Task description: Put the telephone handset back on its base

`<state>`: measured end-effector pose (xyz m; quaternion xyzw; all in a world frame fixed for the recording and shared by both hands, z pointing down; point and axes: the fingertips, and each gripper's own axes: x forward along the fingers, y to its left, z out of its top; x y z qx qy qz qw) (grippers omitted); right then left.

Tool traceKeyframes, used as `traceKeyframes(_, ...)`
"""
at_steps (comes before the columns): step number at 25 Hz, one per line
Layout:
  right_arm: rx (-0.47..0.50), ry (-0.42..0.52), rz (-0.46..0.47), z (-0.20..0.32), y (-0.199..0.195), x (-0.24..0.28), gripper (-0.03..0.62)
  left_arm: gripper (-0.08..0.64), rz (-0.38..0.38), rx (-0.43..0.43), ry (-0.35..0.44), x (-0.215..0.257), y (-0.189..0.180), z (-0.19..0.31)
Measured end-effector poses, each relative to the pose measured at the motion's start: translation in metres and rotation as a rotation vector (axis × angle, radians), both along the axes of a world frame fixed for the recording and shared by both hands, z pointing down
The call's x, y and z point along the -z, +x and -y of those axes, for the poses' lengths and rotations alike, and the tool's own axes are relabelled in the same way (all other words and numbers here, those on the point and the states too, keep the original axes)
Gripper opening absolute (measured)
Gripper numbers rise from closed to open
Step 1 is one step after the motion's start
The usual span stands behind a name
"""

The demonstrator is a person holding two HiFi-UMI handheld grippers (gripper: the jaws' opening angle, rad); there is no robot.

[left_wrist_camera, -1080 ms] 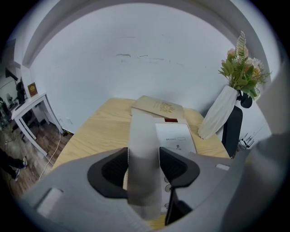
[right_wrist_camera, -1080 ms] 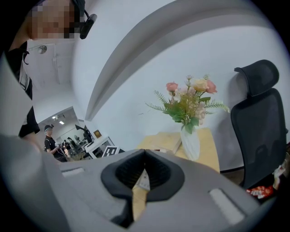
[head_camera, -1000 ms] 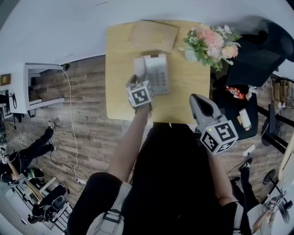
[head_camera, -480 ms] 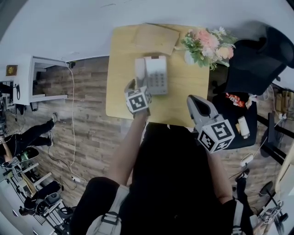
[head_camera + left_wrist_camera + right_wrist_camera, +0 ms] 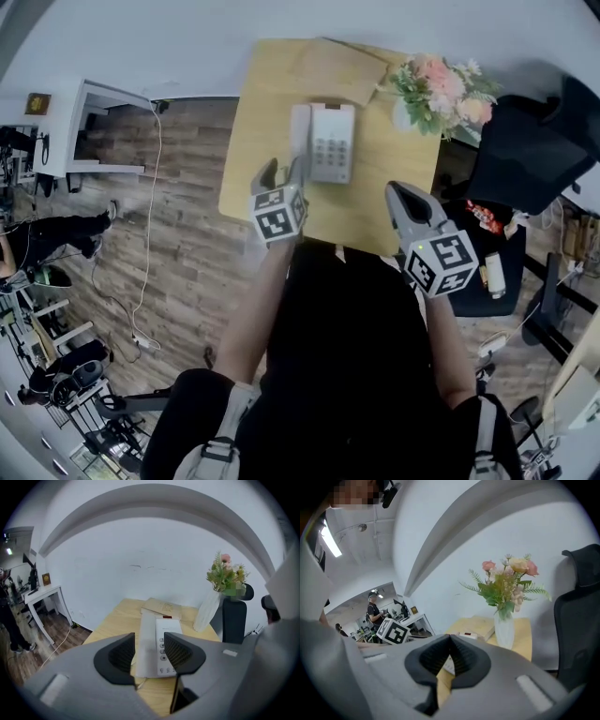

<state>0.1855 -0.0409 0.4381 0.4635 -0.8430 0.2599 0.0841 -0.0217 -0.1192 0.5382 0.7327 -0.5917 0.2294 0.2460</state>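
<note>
The white telephone base (image 5: 334, 142) sits on the wooden table (image 5: 262, 112), and the white handset (image 5: 300, 139) lies along its left side in the cradle. My left gripper (image 5: 284, 167) hovers just short of the phone near the table's front edge. Its jaws are closing with nothing between them. In the left gripper view the handset (image 5: 146, 641) and keypad base (image 5: 168, 637) show beyond the gap of the left gripper (image 5: 149, 651). My right gripper (image 5: 396, 190) is shut and empty, to the right of the phone; in its own view the right gripper (image 5: 450, 644) has its pads together.
A vase of pink flowers (image 5: 439, 82) stands at the table's back right. A flat brown booklet (image 5: 342, 67) lies behind the phone. A black chair (image 5: 536, 141) is to the right, and a white desk (image 5: 94, 122) to the left across the wooden floor.
My left gripper has drawn back from the phone toward the table's front edge, leaving the handset on the base. The right gripper has barely moved.
</note>
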Motion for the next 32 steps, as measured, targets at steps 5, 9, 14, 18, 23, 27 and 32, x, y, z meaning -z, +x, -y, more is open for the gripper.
traceKeyframes(5,0.003,0.032,-0.025,0.01,-0.009,0.007,0.002,0.195,0.023,-0.048,0.073,0.038,-0.004,-0.013)
traceKeyframes(9,0.014,0.044,-0.017,0.017,-0.025,0.015,0.001,0.19,-0.007,-0.082,0.124,0.066,-0.011,-0.019)
traceKeyframes(14,0.006,0.074,-0.004,0.02,-0.05,0.033,0.0,0.166,-0.069,-0.149,0.174,0.103,-0.019,-0.028)
traceKeyframes(18,-0.016,0.097,-0.003,0.016,-0.068,0.049,0.0,0.144,-0.098,-0.214,0.222,0.127,-0.029,-0.033)
traceKeyframes(23,-0.065,0.129,-0.025,0.008,-0.083,0.065,0.0,0.091,-0.124,-0.288,0.28,0.15,-0.04,-0.038)
traceKeyframes(27,-0.12,0.149,-0.038,-0.002,-0.092,0.076,0.0,0.08,-0.15,-0.361,0.3,0.163,-0.046,-0.045)
traceKeyframes(32,-0.169,0.18,-0.06,-0.018,-0.108,0.092,0.0,0.057,-0.172,-0.432,0.321,0.176,-0.059,-0.056)
